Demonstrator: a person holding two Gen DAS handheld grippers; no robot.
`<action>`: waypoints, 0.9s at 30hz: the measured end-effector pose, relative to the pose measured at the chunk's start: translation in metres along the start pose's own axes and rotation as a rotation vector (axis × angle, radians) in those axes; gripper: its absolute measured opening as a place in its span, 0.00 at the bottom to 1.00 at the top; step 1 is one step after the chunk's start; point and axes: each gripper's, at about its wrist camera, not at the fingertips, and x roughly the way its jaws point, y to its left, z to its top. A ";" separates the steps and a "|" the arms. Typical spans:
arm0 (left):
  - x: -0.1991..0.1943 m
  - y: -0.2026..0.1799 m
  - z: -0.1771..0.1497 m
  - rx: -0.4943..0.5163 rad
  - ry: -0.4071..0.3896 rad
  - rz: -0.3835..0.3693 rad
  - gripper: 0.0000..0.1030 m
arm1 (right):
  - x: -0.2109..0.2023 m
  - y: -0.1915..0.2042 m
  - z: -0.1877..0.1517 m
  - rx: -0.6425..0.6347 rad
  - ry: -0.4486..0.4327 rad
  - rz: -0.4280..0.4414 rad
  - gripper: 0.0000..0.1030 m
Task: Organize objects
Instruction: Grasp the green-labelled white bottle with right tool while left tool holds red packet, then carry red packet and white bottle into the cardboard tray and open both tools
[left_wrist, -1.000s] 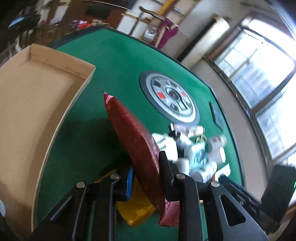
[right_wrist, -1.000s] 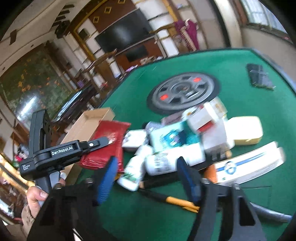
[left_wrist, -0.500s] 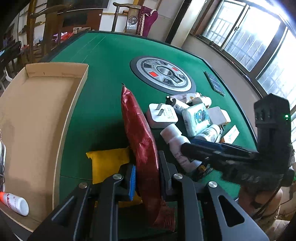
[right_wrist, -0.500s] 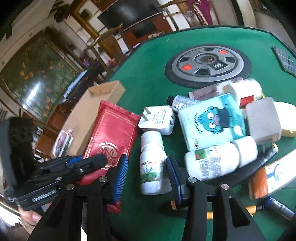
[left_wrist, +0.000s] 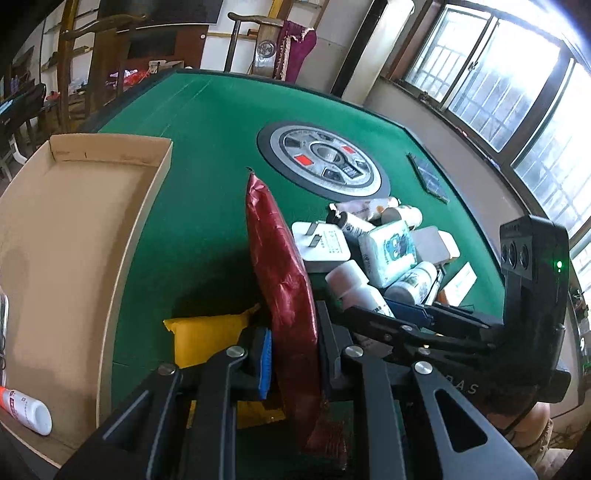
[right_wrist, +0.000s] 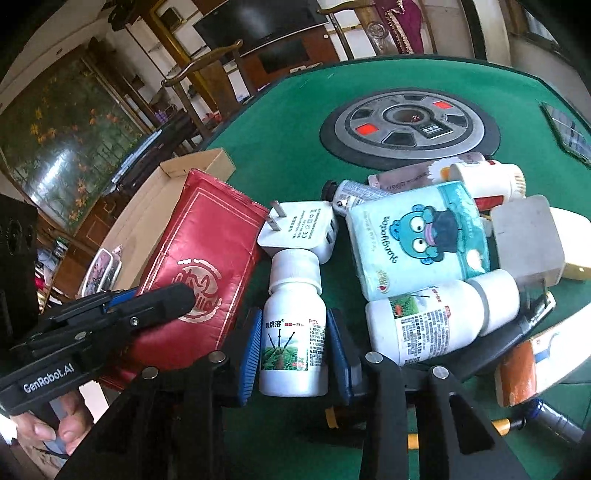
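On a green felt bench (left_wrist: 207, 192), the left gripper (left_wrist: 291, 354) pinches a red foil packet (left_wrist: 284, 288) on edge between its fingers, above a yellow pouch (left_wrist: 210, 339). An open cardboard box (left_wrist: 66, 236) sits to the left — a small white tube (left_wrist: 26, 406) lies in its near corner. The right gripper (right_wrist: 291, 354) has just been closing around a white bottle (right_wrist: 293, 332) lying on the felt, its blue pads touching or nearly touching the bottle's sides. Beside it lie a white charger plug (right_wrist: 299, 230), a teal tissue pack (right_wrist: 419, 236) and a second white bottle (right_wrist: 439, 317).
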 end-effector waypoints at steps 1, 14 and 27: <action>-0.002 0.000 0.001 0.000 -0.008 -0.001 0.18 | -0.002 0.000 0.000 0.002 -0.006 0.004 0.36; -0.033 0.010 0.007 -0.004 -0.065 0.023 0.18 | -0.017 0.014 0.001 -0.018 -0.050 0.026 0.36; -0.062 0.042 0.010 -0.044 -0.106 0.077 0.18 | -0.014 0.022 0.000 -0.031 -0.048 0.042 0.36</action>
